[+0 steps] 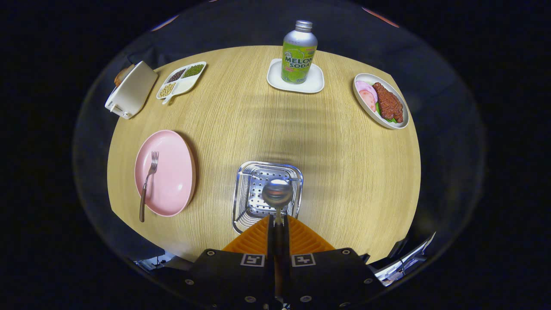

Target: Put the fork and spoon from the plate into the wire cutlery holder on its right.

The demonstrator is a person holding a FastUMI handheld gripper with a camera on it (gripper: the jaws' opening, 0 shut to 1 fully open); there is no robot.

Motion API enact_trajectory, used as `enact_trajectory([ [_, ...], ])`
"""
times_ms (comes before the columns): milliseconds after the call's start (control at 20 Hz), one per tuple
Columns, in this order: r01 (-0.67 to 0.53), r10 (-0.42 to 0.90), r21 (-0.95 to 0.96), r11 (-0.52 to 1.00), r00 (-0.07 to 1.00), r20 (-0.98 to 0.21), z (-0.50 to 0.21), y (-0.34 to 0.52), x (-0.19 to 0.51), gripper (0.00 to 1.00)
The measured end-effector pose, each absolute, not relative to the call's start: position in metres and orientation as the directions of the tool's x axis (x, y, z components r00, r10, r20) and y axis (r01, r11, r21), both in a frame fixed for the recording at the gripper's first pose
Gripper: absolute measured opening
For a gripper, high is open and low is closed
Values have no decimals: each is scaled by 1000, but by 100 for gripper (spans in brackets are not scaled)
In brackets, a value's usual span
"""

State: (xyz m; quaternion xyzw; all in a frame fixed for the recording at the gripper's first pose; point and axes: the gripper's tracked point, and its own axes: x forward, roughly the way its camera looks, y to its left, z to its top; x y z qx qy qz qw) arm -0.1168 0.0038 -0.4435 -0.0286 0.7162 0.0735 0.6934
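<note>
My gripper (278, 224) is shut on the brown handle of the spoon (277, 193), both fingers pressing on it. The spoon's shiny bowl hangs just ahead of the fingertips, over the open top of the wire cutlery holder (247, 189), a square metal basket with a perforated floor. To the left of the holder lies the pink oval plate (172, 172). The fork (147, 183) rests on that plate, tines pointing away and its brown handle sticking out past the plate's near rim.
A round wooden table (344, 163) carries everything. A green soda bottle (298, 51) stands on a white coaster at the far side. A dish of meat and vegetables (381, 101) sits far right. A divided snack tray (181, 79) and a white toaster (131, 90) sit far left.
</note>
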Motion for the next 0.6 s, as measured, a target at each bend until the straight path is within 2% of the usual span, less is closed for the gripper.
enact_trajectory([
  [200,-97,89,85,992,40,-995,-439,10,-105,9],
  [400,-58,137,127,990,232,-963,-412,21,-77,11],
  [600,-55,140,129,990,450,-882,-369,25,-48,12],
])
